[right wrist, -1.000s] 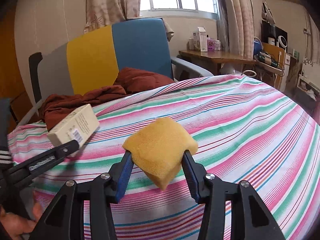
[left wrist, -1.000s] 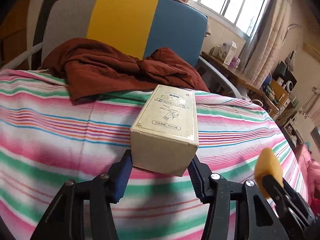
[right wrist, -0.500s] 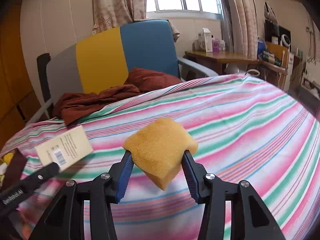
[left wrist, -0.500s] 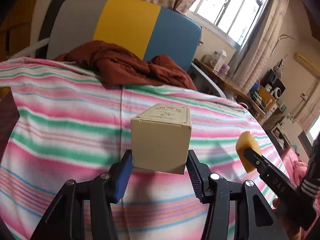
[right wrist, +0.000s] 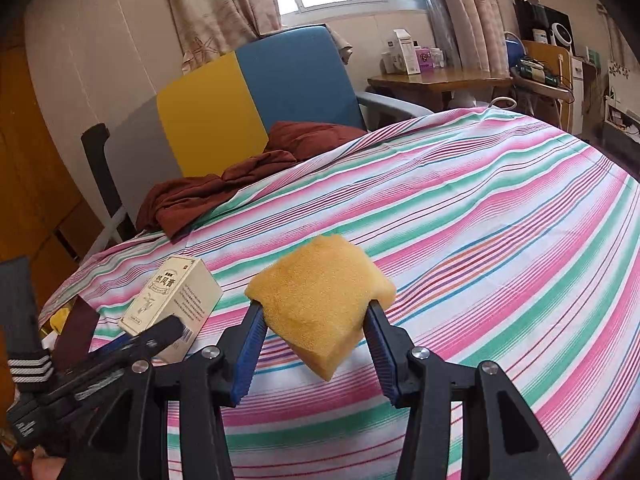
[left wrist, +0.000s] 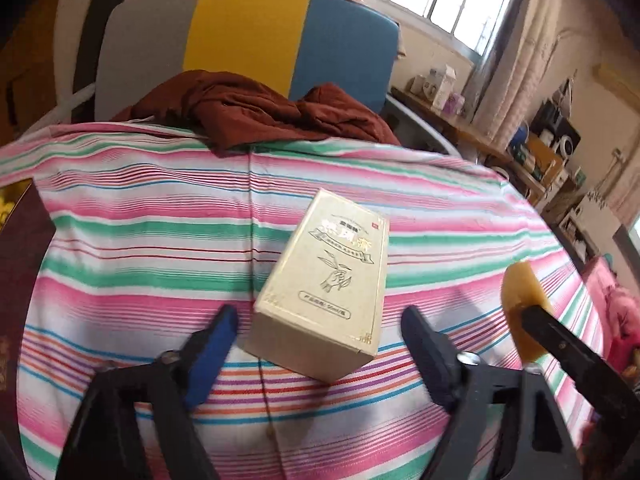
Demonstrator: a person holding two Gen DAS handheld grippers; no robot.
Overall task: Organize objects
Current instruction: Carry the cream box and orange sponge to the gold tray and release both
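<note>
A beige cardboard box point(left wrist: 326, 284) lies flat on the striped tablecloth point(left wrist: 140, 240), printed face up. My left gripper point(left wrist: 320, 332) is open, its jaws spread on either side of the box's near end, apart from it. The box also shows in the right wrist view point(right wrist: 172, 304), with the left gripper point(right wrist: 132, 340) just before it. My right gripper point(right wrist: 314, 328) is shut on a yellow sponge point(right wrist: 320, 304) and holds it above the cloth, right of the box. The sponge also shows in the left wrist view point(left wrist: 520, 300).
A dark red garment point(left wrist: 256, 114) lies at the table's far edge against a grey, yellow and blue chair point(left wrist: 248, 40). A dark maroon item point(left wrist: 20, 280) sits at the left edge. A wooden side table point(right wrist: 436, 80) with cartons stands behind.
The left gripper has opened and let go of the box, which now lies on the cloth. The right gripper still holds the sponge, a little lower and nearer the box.
</note>
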